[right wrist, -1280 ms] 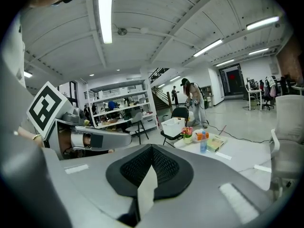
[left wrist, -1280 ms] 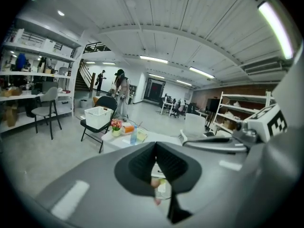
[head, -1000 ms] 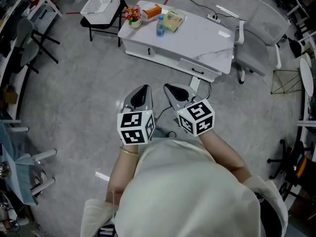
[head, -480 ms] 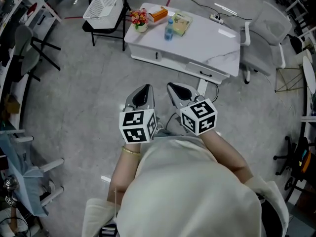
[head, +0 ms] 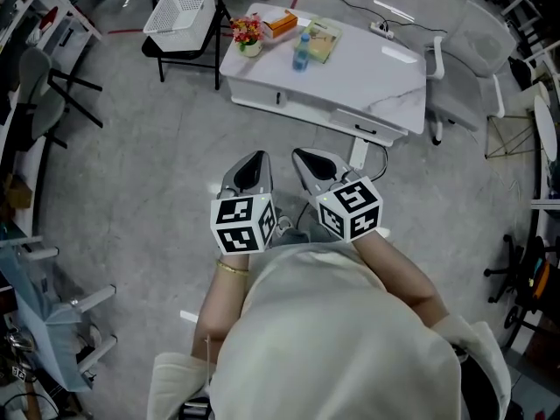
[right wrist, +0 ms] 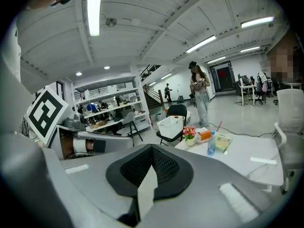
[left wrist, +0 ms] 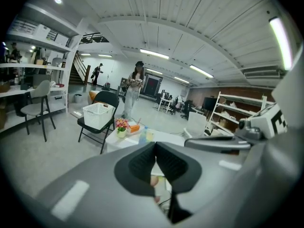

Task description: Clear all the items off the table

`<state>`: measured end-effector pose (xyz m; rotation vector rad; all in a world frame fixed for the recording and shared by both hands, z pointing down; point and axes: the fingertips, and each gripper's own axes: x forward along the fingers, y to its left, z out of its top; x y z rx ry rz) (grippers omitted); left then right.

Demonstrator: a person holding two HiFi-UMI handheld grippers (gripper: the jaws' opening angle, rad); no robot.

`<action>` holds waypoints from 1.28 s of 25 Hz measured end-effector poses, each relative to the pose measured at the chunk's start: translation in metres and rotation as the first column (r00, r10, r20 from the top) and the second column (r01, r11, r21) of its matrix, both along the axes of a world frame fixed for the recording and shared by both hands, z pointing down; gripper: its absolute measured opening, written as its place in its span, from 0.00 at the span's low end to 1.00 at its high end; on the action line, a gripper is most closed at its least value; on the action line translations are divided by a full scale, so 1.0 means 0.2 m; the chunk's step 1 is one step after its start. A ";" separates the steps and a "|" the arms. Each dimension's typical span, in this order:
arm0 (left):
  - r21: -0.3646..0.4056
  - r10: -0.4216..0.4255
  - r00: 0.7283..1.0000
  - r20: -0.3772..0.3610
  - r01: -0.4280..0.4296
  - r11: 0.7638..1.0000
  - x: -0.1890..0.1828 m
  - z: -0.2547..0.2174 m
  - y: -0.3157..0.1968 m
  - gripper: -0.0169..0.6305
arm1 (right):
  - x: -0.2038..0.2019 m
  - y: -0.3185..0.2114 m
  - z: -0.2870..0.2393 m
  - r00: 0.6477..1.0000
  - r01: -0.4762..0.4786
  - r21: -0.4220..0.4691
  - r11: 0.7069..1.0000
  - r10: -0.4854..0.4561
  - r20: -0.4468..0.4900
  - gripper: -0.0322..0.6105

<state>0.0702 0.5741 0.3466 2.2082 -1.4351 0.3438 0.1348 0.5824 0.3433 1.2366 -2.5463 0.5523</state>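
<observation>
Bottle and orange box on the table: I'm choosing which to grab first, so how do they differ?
The bottle stands upright, slim and clear bluish; the orange box lies flat and is opaque. The bottle stands nearer the table's middle, the orange box at its far edge. Both rest on the white table.

Below me lies grey floor (head: pixel 131 191). A black folding chair (head: pixel 179 48) stands off the left edge of the white desk (head: pixel 376 68), a pale office chair (head: pixel 472 46) off its right. Strip lights (right wrist: pixel 93 8) line the white ceiling (left wrist: pixel 190 27).
</observation>
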 end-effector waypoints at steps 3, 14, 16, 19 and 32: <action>-0.008 0.003 1.000 0.004 -0.003 1.000 0.01 0.02 -0.01 0.04 | -0.01 0.01 0.02 1.000 0.007 -0.011 1.000 -0.007 -0.001 0.05; -0.012 -0.027 0.999 0.018 0.027 1.000 0.03 0.05 -0.16 0.04 | 0.02 -0.19 0.06 1.000 0.009 -0.014 1.000 -0.009 0.005 0.05; -0.015 -0.030 0.999 0.020 0.030 0.999 0.03 0.06 -0.22 0.04 | 0.03 -0.25 0.06 1.000 0.004 -0.013 1.000 -0.004 0.006 0.05; -0.019 -0.032 0.999 0.024 0.032 0.999 0.03 0.07 -0.30 0.04 | 0.04 -0.33 0.07 1.000 0.008 -0.012 1.000 -0.008 0.003 0.05; -0.031 -0.030 0.999 0.019 0.030 0.999 0.18 0.09 -0.74 0.04 | 0.19 -0.78 0.10 1.000 0.016 -0.023 1.000 -0.017 -0.006 0.05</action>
